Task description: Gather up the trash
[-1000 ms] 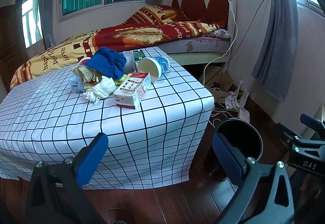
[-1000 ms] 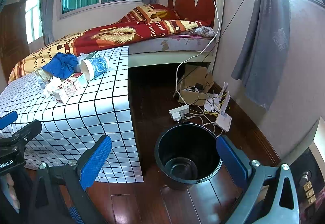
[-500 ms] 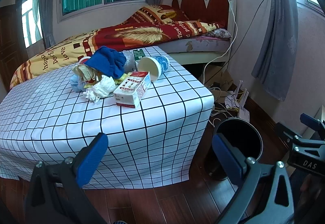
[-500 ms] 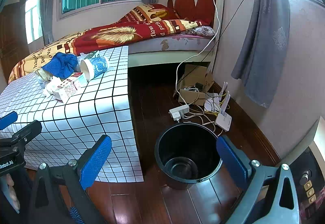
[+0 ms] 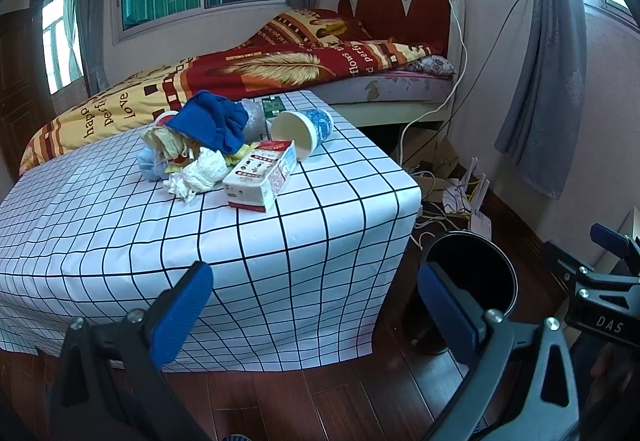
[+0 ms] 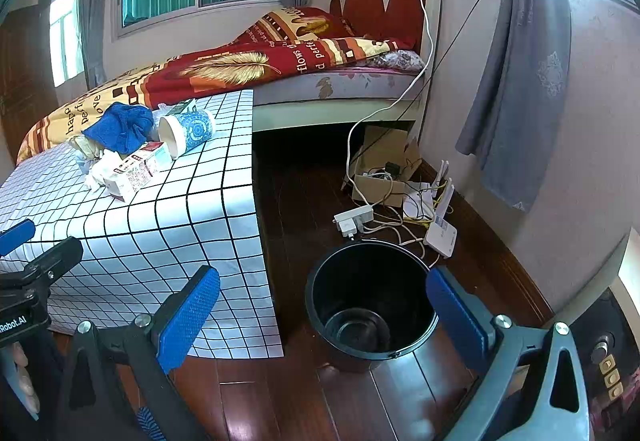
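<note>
A heap of trash lies on the checked tablecloth (image 5: pixel 120 225): a white and red carton (image 5: pixel 260 177), a tipped paper cup (image 5: pixel 302 131), crumpled white tissue (image 5: pixel 200 173) and a blue cloth (image 5: pixel 212 121). The same carton (image 6: pixel 134 171) and cup (image 6: pixel 186 133) show at the left of the right wrist view. A black bin (image 6: pixel 370 305) stands empty on the floor right of the table, its rim (image 5: pixel 472 273) also seen from the left. My left gripper (image 5: pixel 316 305) hangs open below the table's front edge. My right gripper (image 6: pixel 324 313) is open over the bin's near side.
A bed (image 5: pixel 280 73) with a red and yellow quilt runs behind the table. A power strip (image 6: pixel 354 219), a router (image 6: pixel 442 235), loose cables and a cardboard box (image 6: pixel 384 169) clutter the floor beyond the bin. Grey curtains (image 6: pixel 520 81) hang at the right wall.
</note>
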Demonstrator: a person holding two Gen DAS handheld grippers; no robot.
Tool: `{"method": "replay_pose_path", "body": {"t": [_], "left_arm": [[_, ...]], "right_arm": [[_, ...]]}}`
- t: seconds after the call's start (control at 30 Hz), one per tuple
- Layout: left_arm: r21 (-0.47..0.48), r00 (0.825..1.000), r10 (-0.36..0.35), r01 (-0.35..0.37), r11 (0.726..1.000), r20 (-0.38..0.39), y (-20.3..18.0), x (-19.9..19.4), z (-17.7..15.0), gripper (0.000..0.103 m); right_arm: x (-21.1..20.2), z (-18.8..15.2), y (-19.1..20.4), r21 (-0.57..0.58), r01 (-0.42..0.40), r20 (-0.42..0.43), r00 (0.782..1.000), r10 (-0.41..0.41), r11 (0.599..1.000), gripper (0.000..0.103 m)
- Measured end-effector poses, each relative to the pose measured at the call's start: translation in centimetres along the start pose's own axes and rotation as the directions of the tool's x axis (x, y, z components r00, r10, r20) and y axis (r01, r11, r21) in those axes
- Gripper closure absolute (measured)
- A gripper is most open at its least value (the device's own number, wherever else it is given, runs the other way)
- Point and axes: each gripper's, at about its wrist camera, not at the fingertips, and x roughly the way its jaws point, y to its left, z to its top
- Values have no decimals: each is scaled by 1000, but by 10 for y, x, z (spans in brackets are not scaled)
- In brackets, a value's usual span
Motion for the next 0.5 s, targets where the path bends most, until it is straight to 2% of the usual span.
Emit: {"method": "replay_pose_path", "body": {"t": [0.5], "left_arm": [[4, 1000, 20, -20, 1000, -5, 12, 7, 3, 0]], "right_arm": [[4, 0, 8, -11, -1, -4, 1000, 1, 1000, 0]]}}
